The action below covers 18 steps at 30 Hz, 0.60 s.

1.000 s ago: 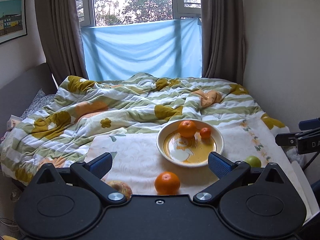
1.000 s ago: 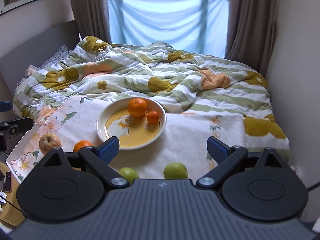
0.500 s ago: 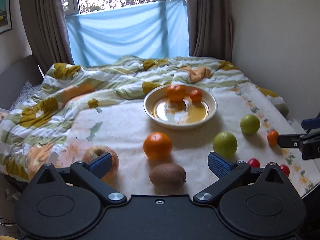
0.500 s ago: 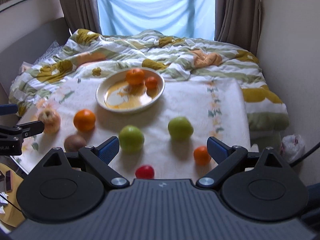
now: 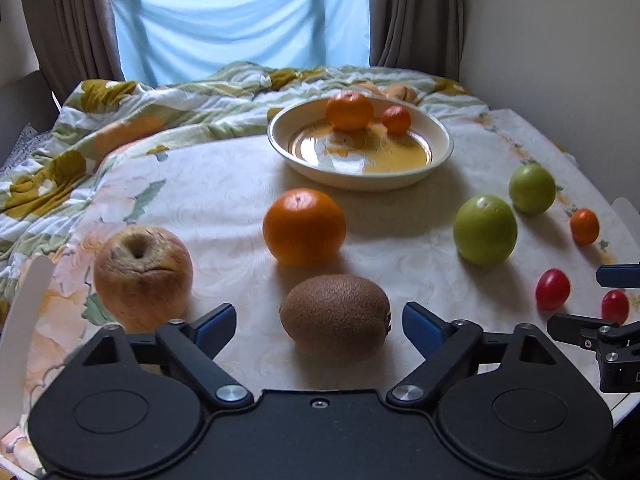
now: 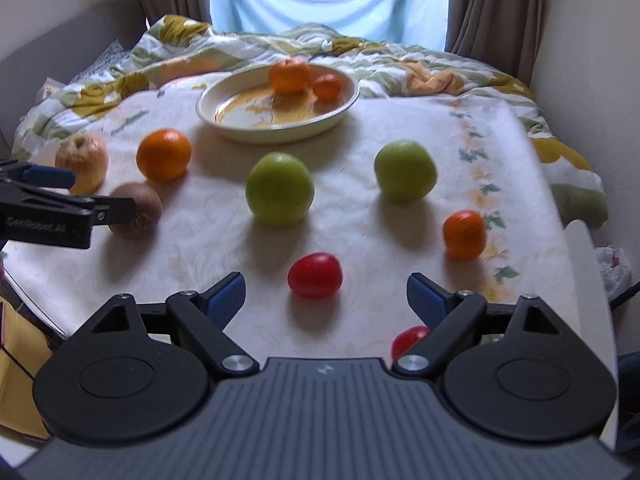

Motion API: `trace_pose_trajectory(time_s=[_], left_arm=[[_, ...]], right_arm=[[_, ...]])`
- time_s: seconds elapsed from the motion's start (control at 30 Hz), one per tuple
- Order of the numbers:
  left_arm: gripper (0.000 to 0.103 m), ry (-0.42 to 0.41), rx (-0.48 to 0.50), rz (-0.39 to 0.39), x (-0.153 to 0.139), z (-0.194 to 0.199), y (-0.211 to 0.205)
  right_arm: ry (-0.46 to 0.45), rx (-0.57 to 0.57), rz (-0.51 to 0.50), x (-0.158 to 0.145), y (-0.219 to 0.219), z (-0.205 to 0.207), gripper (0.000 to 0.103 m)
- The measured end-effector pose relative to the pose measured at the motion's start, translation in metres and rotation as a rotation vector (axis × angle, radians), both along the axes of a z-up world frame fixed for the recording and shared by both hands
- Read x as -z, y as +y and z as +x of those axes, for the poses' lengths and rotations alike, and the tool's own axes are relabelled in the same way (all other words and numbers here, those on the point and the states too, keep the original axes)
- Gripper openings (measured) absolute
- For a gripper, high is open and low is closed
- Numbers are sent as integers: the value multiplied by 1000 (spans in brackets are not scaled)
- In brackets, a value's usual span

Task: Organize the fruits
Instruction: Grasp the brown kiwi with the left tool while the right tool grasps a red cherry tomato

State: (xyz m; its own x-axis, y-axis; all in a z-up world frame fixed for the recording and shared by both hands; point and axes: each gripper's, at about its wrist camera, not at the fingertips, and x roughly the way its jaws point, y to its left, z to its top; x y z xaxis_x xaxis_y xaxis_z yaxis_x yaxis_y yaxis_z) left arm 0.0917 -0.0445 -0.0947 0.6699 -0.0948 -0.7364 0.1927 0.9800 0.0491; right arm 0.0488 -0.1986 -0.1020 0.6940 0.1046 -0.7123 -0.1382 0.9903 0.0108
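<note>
A cream bowl [image 5: 440, 148] [image 6: 208, 98] holds an orange [image 5: 349, 111] and a small tangerine [image 5: 396, 119]. On the flowered cloth lie a kiwi [image 5: 335, 317] [image 6: 136, 210], a big orange [image 5: 304, 226] [image 6: 163, 154], a wrinkled apple [image 5: 143, 266] [image 6: 82, 160], two green apples [image 5: 485, 229] [image 5: 532, 188] [image 6: 279, 188] [image 6: 405, 170], a small tangerine [image 5: 584, 225] [image 6: 464, 234] and two red tomatoes [image 5: 552, 289] [image 5: 615, 306] [image 6: 315, 275] [image 6: 408, 340]. My left gripper [image 5: 319, 322] is open with the kiwi between its fingertips. My right gripper [image 6: 326, 294] is open just before the nearer tomato.
A rumpled flowered quilt [image 5: 120, 120] covers the bed behind the cloth. Curtains and a blue sheet [image 5: 240, 20] hang at the window. A wall [image 6: 592, 40] runs along the right. The board's white edge [image 6: 588, 264] is at the right.
Both grippers have dropped and moved forward toward the cloth. The fruits look larger and closer; the kiwi now sits between my left fingertips and a tomato lies just before my right ones.
</note>
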Motion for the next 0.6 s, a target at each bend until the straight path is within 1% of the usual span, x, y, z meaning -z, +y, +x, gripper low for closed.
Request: trace_pose_trajectory(time_s=[0.03,0.17,0.23,0.3,0.37,0.43,0.47,0.6], left_arm=[[91,8,1,0,3,1,0],[83,28,4,-14,11,6,1],[82,34,4,-19,13,8,1],[75,34,16,-23,14,8,0],[69,34,30,-31,14,8,-3],[69,30,31,-13,14,8,-6],[68,31,28,-12,14,8,-6],[68,39,18,-25,13,7,-5]], right_arm=[[7,-4,1,3,1,2,99],[22,-21,7,13,4,5,97],[27,-26,10,15,4,6,95],[29,-27,12,16,3,9,93],[33,-28,13,17,3,11,88],[42,-30,19,19,1,14,82],[44,-31,23,19,1,15,81],[39,-35,25,18,0,16,76]])
